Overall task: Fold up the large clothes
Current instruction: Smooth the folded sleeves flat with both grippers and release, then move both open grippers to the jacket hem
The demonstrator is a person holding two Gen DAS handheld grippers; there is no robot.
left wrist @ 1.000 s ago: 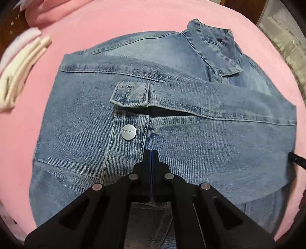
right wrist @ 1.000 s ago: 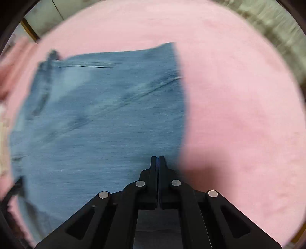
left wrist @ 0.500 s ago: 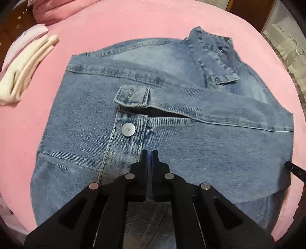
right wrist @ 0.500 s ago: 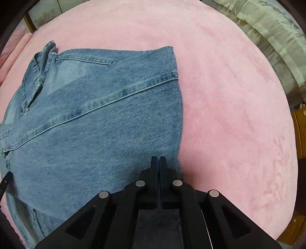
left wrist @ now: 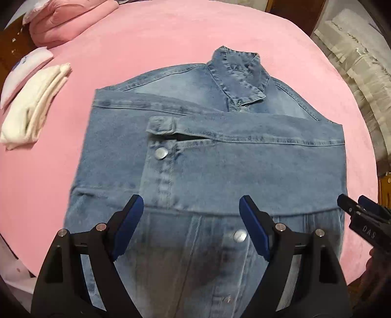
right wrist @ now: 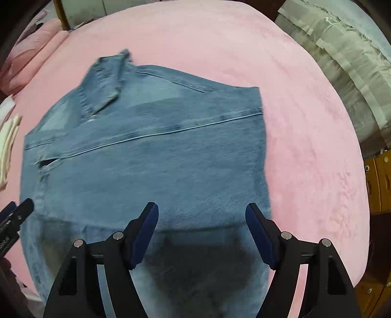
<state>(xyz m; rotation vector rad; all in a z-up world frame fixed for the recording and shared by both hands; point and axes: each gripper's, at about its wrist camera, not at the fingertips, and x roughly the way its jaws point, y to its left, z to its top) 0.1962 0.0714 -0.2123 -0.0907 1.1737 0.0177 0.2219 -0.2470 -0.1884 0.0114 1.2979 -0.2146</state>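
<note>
A blue denim jacket (left wrist: 244,171) lies flat on the pink bed cover (left wrist: 146,49), collar (left wrist: 238,75) at the far end. One sleeve is folded across the chest, its cuff (left wrist: 162,124) just above a metal snap button (left wrist: 161,153). My left gripper (left wrist: 191,199) hovers above the jacket's lower half. Its jaws are opening and nothing is between them. My right gripper (right wrist: 202,206) hangs over the jacket (right wrist: 158,159) near its right edge, jaws also opening and empty. Each gripper shows at the other view's edge: right gripper (left wrist: 353,201), left gripper (right wrist: 20,205).
A folded white cloth (left wrist: 34,107) lies on the cover left of the jacket. Behind it are a white packet (left wrist: 24,71) and a pink bundle (left wrist: 70,19). Beige ruffled fabric (left wrist: 354,61) borders the right side. Wooden furniture (right wrist: 378,181) stands beyond the cover's right edge.
Both grippers went from shut to wide open and rose away from the jacket, which now looks smaller. The right gripper swung left, further over the denim.
</note>
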